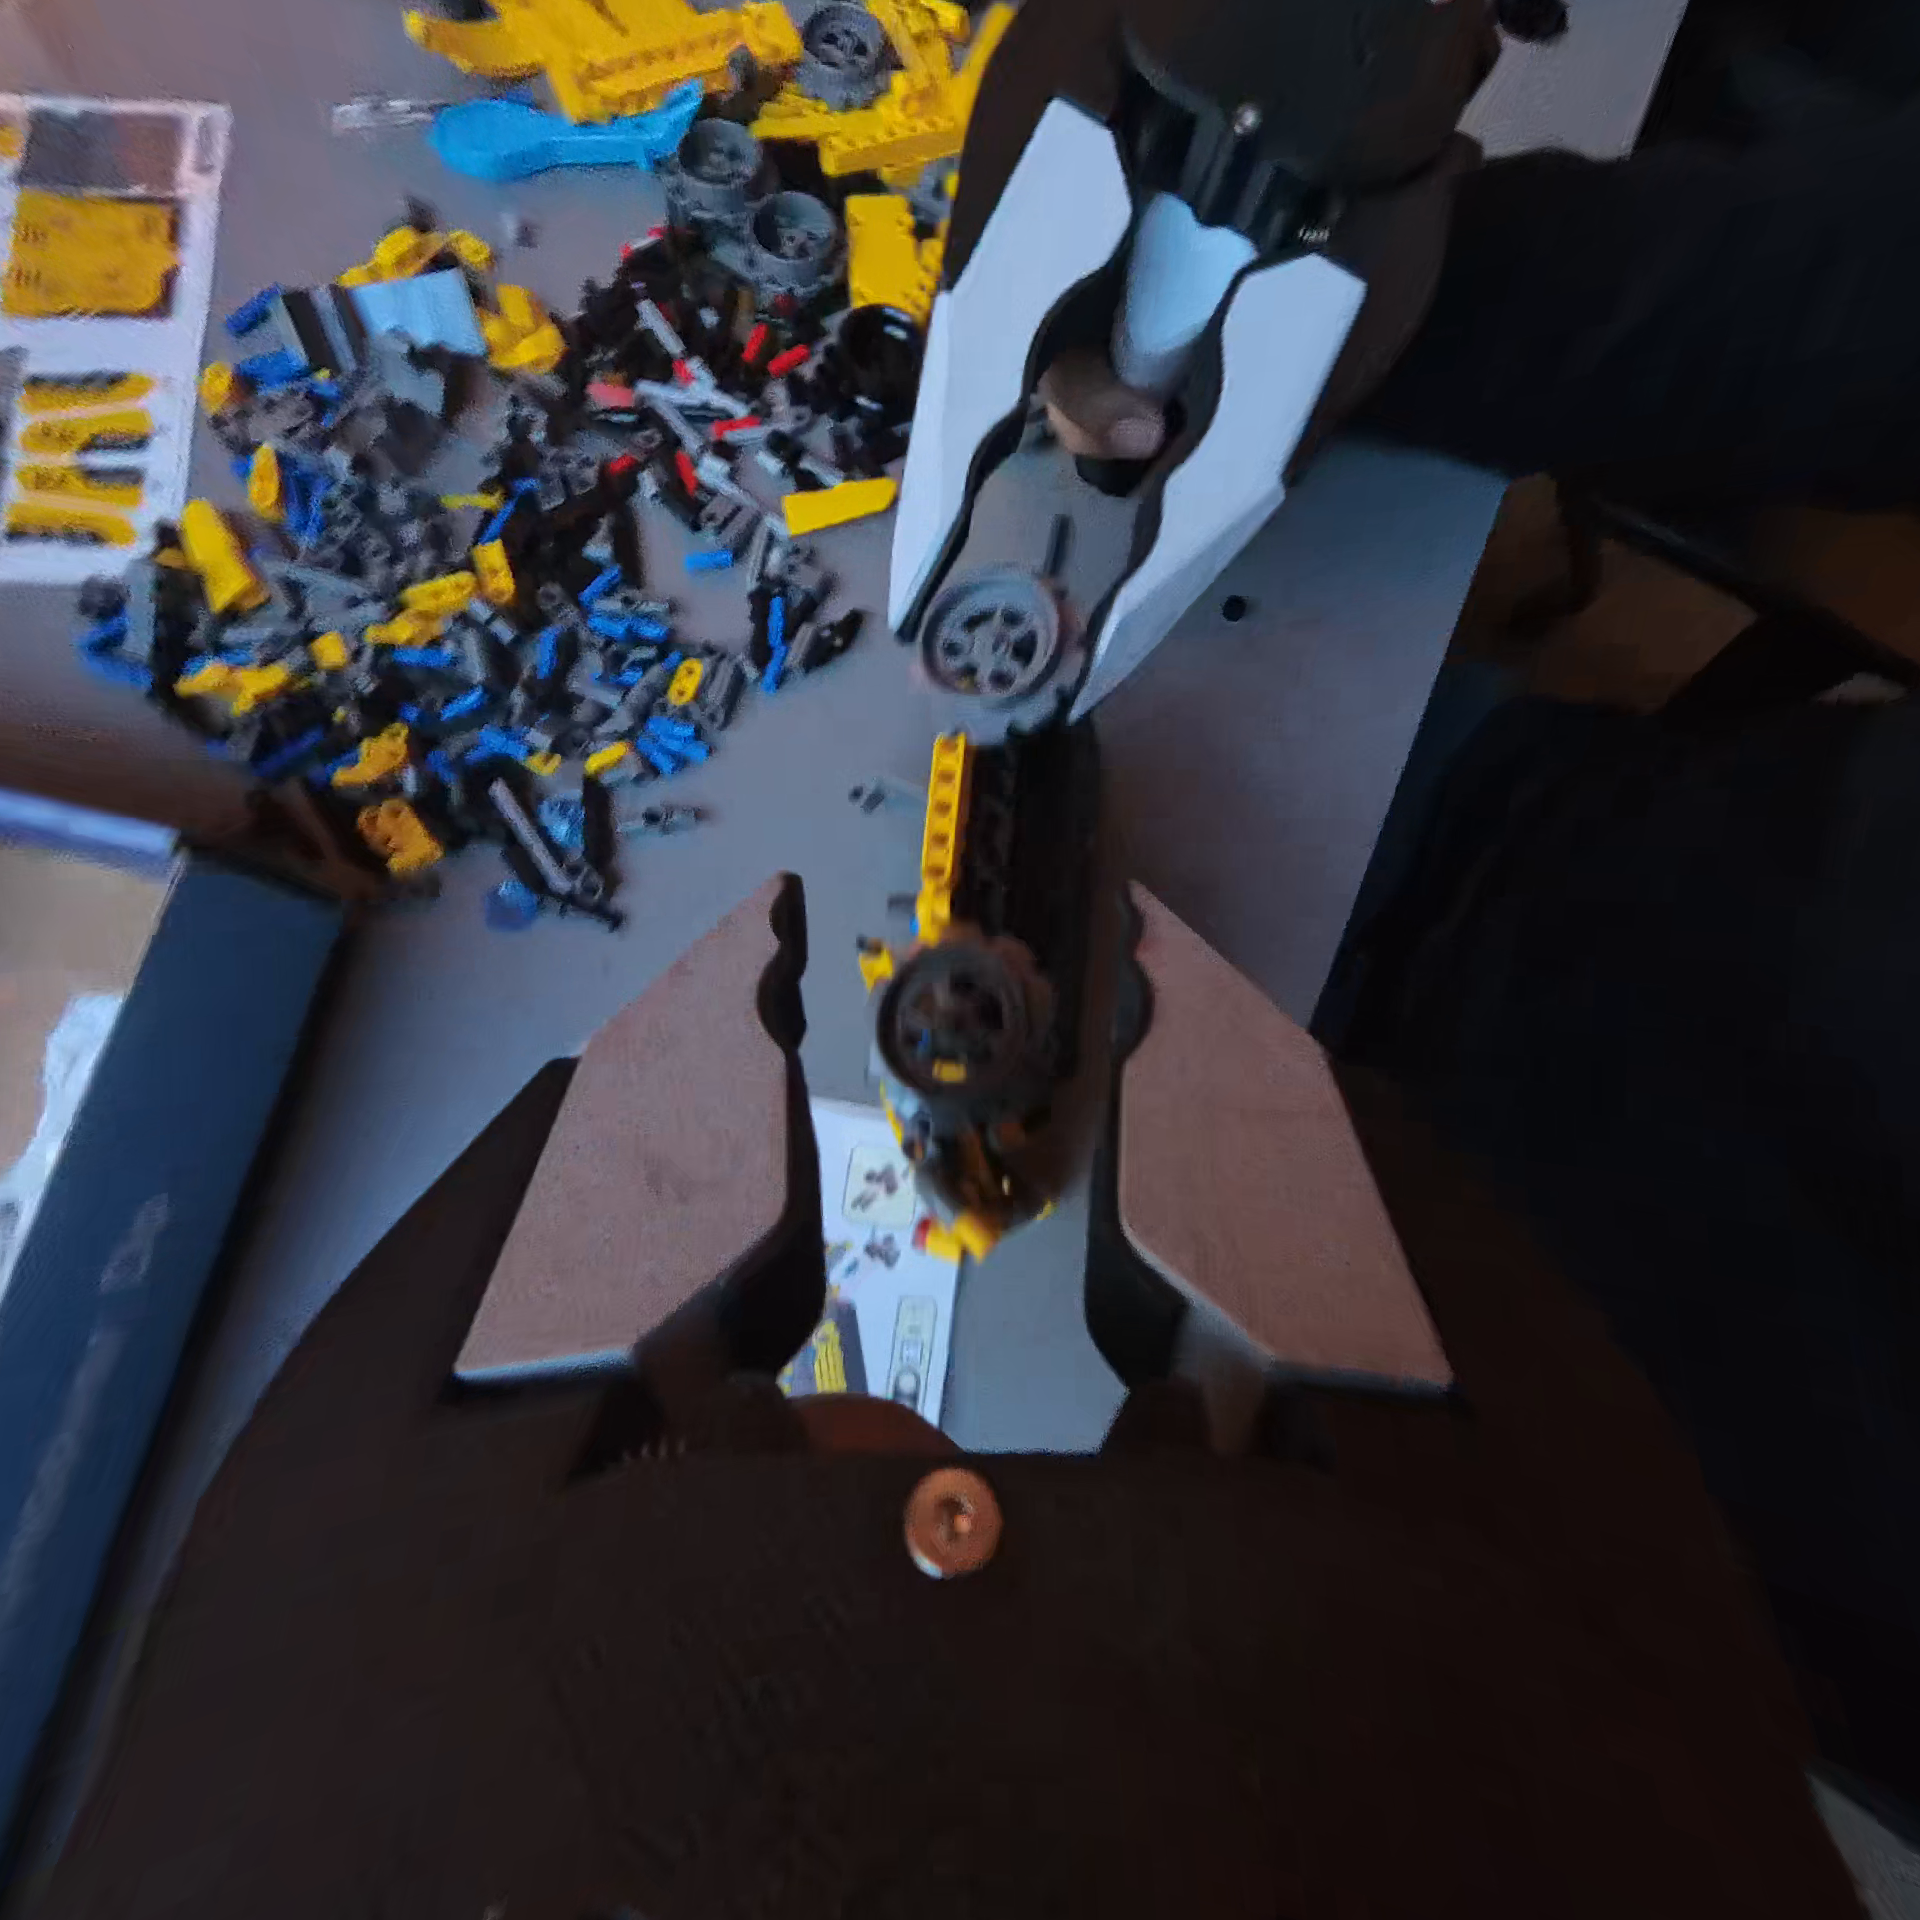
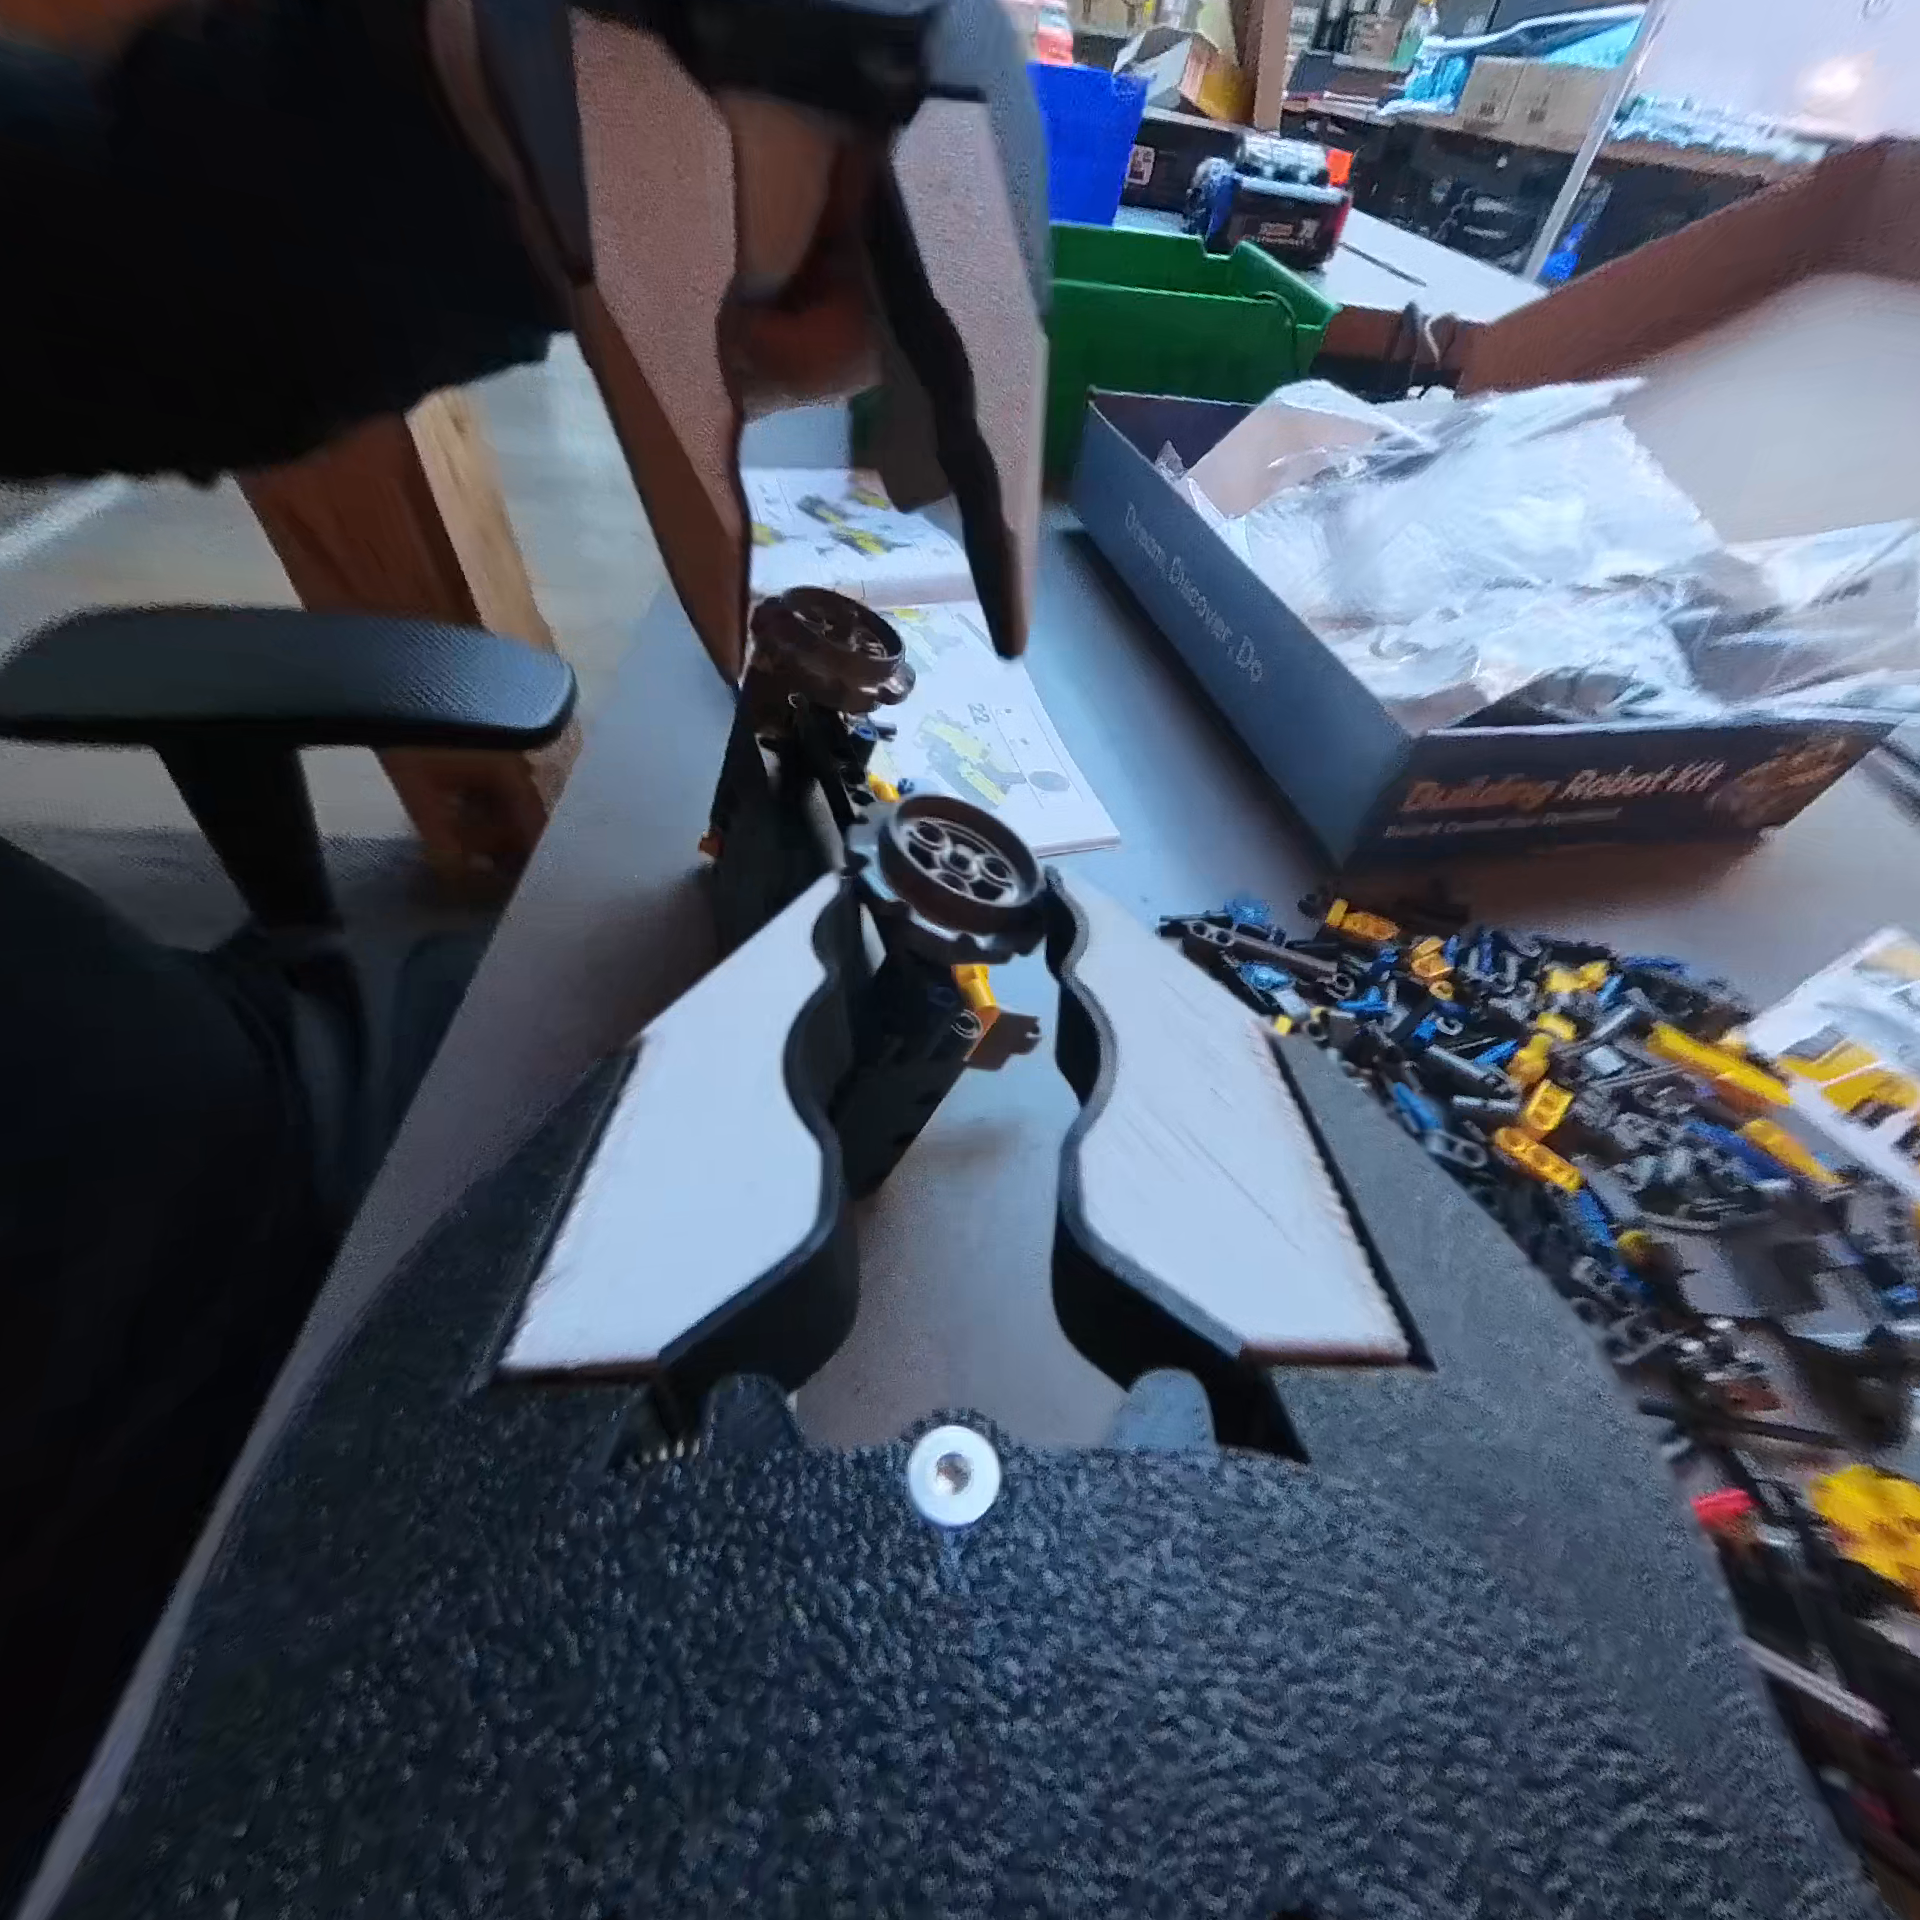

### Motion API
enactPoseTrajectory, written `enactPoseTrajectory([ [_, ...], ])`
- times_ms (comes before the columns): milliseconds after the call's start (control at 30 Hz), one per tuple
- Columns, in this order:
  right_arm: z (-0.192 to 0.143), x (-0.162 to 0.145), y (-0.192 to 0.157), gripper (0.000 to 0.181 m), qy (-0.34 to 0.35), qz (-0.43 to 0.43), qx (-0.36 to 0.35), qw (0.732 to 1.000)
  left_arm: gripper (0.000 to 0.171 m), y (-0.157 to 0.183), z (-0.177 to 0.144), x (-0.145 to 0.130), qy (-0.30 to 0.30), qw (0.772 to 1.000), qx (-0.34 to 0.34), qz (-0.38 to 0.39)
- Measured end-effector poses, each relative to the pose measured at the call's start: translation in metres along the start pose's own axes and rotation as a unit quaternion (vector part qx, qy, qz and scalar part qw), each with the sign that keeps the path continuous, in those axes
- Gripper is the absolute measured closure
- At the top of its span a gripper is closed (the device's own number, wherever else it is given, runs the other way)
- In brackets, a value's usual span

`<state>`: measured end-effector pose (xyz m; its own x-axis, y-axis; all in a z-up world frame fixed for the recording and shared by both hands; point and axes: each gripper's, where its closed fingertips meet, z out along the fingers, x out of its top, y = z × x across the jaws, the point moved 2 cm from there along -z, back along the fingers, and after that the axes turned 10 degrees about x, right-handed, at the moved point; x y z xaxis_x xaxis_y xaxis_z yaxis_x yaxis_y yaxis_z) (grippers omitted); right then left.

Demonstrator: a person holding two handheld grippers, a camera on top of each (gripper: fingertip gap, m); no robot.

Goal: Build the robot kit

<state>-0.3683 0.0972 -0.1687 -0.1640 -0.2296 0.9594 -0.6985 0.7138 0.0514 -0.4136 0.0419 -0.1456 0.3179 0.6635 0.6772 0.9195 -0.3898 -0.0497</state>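
Observation:
A long black and yellow brick assembly (image 1: 961, 821) with a wheel at each end lies between my two grippers near the grey table's (image 1: 1247, 790) edge. My left gripper (image 1: 961, 888) has brown fingers and is open around the dark wheel (image 1: 961, 1018); its right finger touches the black body, its left finger stands apart. My right gripper (image 2: 956, 894) has white fingers and is shut on the assembly's other end, at the grey wheel (image 2: 961, 862). The right gripper also shows in the left wrist view (image 1: 992, 665), and the left gripper in the right wrist view (image 2: 873, 655).
A pile of loose black, blue and yellow pieces (image 1: 468, 623) covers the table's middle. An open dark box (image 2: 1351, 727) holds plastic bags. An instruction booklet (image 2: 997, 748) lies under the assembly. A sticker sheet (image 1: 94, 312), a chair armrest (image 2: 281, 675) and a green bin (image 2: 1174, 312) are nearby. The tips of one gripper are about 5 centimeters away from the tips of the other.

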Motion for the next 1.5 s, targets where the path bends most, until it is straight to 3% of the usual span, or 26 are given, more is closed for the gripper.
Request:
enactPoseTrajectory([
  [167,0.0,0.001,-0.007,0.148,-0.025,-0.061,-0.038,0.997,0.141,0.021,0.038,-0.002,-0.103,0.991,-0.072,0.05],
  [300,-0.008,0.003,-0.008,0.151,-0.024,-0.078,-0.058,0.995,0.152,0.023,0.044,0.002,-0.116,0.988,-0.067,0.079],
  [467,-0.011,0.005,-0.014,0.158,-0.08,-0.188,-0.132,0.97,0.154,0.026,0.046,0.004,-0.11,0.986,-0.061,0.111],
  [567,-0.014,0.006,-0.015,0.158,-0.126,-0.264,-0.188,0.938,0.154,0.027,0.047,0.005,-0.103,0.986,-0.062,0.117],
  [733,-0.009,0.003,-0.017,0.166,-0.218,-0.416,-0.253,0.846,0.152,0.028,0.05,0.005,-0.1,0.984,-0.047,0.139],
  [900,-0.012,0.003,-0.013,0.168,-0.252,-0.455,-0.268,0.811,0.151,0.027,0.05,0.005,-0.091,0.986,-0.034,0.133],
  [1000,-0.008,0.004,-0.016,0.169,-0.265,-0.51,-0.312,0.757,0.151,0.028,0.05,0.005,-0.088,0.987,-0.026,0.135],
  [1333,-0.014,0.004,-0.015,0.168,-0.217,-0.474,-0.338,0.784,0.151,0.027,0.05,0.007,-0.064,0.988,0.009,0.138],
  [1400,-0.017,0.001,-0.016,0.167,-0.206,-0.451,-0.31,0.811,0.151,0.029,0.052,0.007,-0.065,0.987,0.012,0.144],
  [1500,-0.029,0.001,-0.021,0.166,-0.179,-0.364,-0.245,0.881,0.151,0.031,0.054,0.008,-0.062,0.984,0.012,0.167],
])
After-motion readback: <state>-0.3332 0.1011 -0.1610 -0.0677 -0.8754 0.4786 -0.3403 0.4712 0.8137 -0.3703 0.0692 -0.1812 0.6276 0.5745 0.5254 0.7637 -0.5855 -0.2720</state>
